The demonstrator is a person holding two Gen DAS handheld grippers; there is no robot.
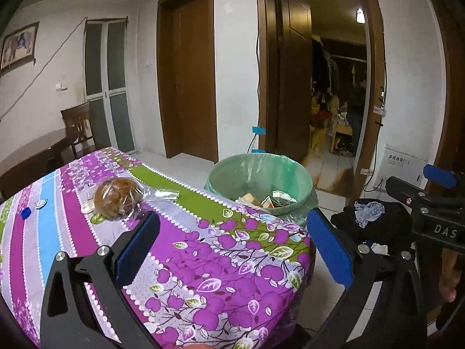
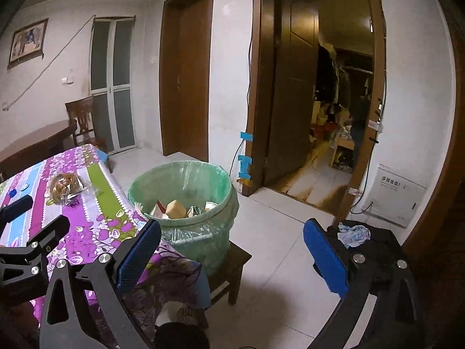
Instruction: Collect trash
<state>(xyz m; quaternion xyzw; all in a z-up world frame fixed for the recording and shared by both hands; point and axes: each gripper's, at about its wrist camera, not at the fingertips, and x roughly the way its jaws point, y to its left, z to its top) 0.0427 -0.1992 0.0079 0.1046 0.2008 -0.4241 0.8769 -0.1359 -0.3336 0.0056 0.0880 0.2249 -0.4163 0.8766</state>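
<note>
While both claws gape, bagged bread point(image 1: 117, 200) lies beside bin point(image 1: 261, 171).

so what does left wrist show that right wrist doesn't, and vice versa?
Only left wrist: the ceiling lamp lit in the back room, and the table's near corner between the open left tongs.

Only right wrist: the wooden stool the bin stands on, and a shoe on the floor tiles, seen between the open right tongs.

Both: the green-lined trash bin already holding scraps, the plastic-wrapped bun, the blue cap on the floral tablecloth, and dark clothes at right.
</note>
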